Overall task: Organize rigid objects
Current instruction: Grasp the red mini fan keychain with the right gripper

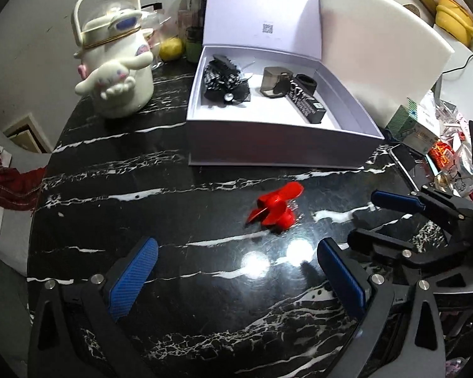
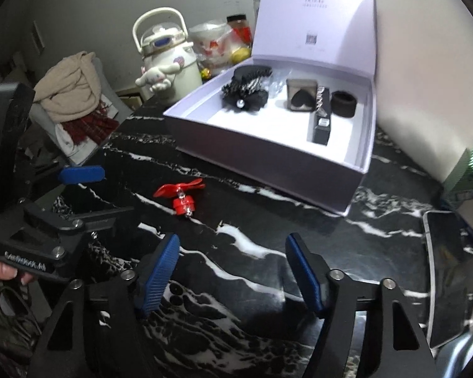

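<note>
Our right gripper (image 2: 231,271) hangs over the black marble table (image 1: 142,189) with its blue pads apart and nothing between them; our left gripper (image 1: 236,275) is likewise open and empty, spread wider. No earlier view tells us more, so we speak only of how they stand.

The thing we judge to be next is the red hair clip (image 2: 181,197), a glossy bow-shaped piece lying loose on the table, ahead of both grippers and slightly toward the left one. It sits between us and the open lavender box (image 1: 268,145), apart from the box's front wall.

Inside the box we see a black bow clip (image 2: 247,89), a grey heart-window case (image 2: 301,96), a black ring (image 2: 343,102) and a dark slim carton (image 2: 321,129), with bare floor at the near left.

Further out stand a white character kettle (image 1: 116,63) at the far left and a phone (image 2: 451,271) flat at the right edge.

What could go wrong: the clip is small, low and shiny on a slick surface, so pads closing off-centre may skid it away or pinch only a bow wing and let it twist out. The two grippers stand close together, so reaching with both risks a knock. A low carry could catch the box's front wall.
</note>
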Demonstrator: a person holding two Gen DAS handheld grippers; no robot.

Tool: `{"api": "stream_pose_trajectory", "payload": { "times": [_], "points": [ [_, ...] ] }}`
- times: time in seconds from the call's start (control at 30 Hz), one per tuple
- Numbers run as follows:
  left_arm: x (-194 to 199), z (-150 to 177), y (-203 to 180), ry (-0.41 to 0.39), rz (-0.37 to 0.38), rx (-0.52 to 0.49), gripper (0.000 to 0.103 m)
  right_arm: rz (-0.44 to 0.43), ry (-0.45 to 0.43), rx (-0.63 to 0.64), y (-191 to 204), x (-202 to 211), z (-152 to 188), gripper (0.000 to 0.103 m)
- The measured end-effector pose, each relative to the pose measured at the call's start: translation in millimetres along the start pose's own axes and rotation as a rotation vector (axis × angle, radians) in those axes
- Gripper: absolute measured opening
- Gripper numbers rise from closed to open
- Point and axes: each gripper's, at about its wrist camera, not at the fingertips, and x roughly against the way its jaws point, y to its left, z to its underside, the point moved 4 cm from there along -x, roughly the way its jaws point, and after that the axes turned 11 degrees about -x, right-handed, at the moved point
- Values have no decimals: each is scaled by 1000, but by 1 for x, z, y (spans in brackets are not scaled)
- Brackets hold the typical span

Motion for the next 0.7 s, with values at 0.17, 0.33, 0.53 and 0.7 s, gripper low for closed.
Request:
{"api": "stream_pose_trajectory", "payload": {
  "times": [0.17,0.33,0.53,0.7],
  "points": [
    [-1,3,5,1,-20,6,103,-21,4,21,7,-12,-2,61],
    [-3,6,12,5,-23,18,103,-32,25,35,13,-25,-6,51],
    [-8,7,16,27,-35,10,103,-63,56,64,22,-37,-8,34],
    [-8,5,18,19,-19,8,103,-109,69,72,29,-45,-9,31]
  ]
}}
